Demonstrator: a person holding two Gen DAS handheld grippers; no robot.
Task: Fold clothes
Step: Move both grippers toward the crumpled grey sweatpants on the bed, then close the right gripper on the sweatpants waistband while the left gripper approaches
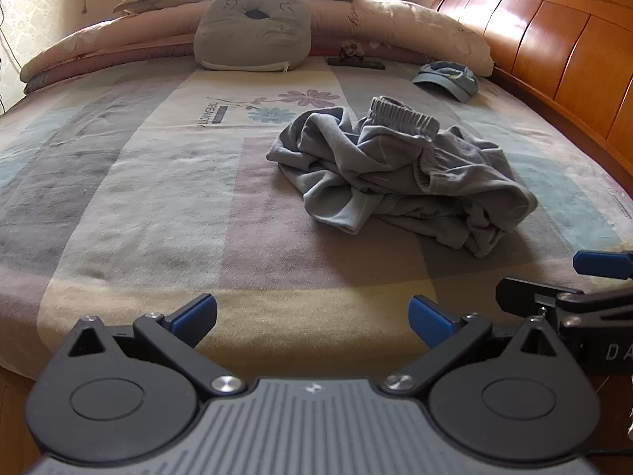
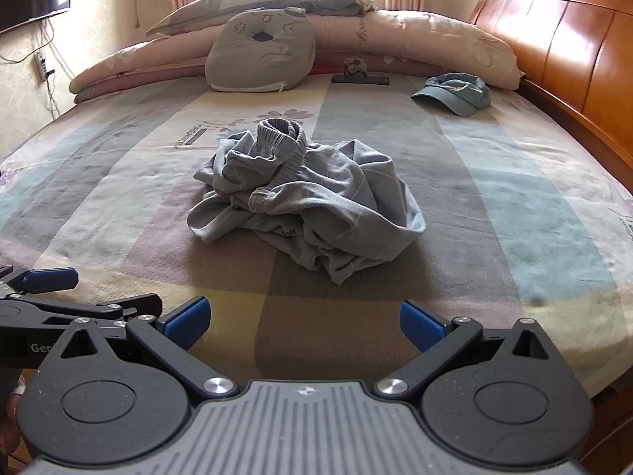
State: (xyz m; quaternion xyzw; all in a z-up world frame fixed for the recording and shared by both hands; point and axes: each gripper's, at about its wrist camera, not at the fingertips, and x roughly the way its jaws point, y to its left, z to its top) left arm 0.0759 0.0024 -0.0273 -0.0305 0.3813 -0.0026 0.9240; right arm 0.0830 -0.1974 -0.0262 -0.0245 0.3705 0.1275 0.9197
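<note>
A crumpled grey-blue garment (image 1: pixel 399 170) (image 2: pixel 304 198) with a ribbed elastic waistband lies in a heap on the bed, its waistband at the far side. My left gripper (image 1: pixel 312 320) hovers open over the near edge of the bed, well short of the heap and to its left. My right gripper (image 2: pixel 304 324) is open too, directly in front of the heap with bare sheet between. Nothing sits between either pair of blue pads. Each gripper shows at the edge of the other's view: the right gripper (image 1: pixel 593 277) and the left gripper (image 2: pixel 59 289).
The bed carries a patchwork-patterned sheet (image 1: pixel 158 182) (image 2: pixel 514 206). A blue cap (image 1: pixel 447 79) (image 2: pixel 455 93) lies far right near the wooden headboard (image 1: pixel 554 39) (image 2: pixel 561 39). A grey cushion (image 1: pixel 253 35) (image 2: pixel 261 55), folded quilts and a dark clip (image 2: pixel 360 78) line the far side.
</note>
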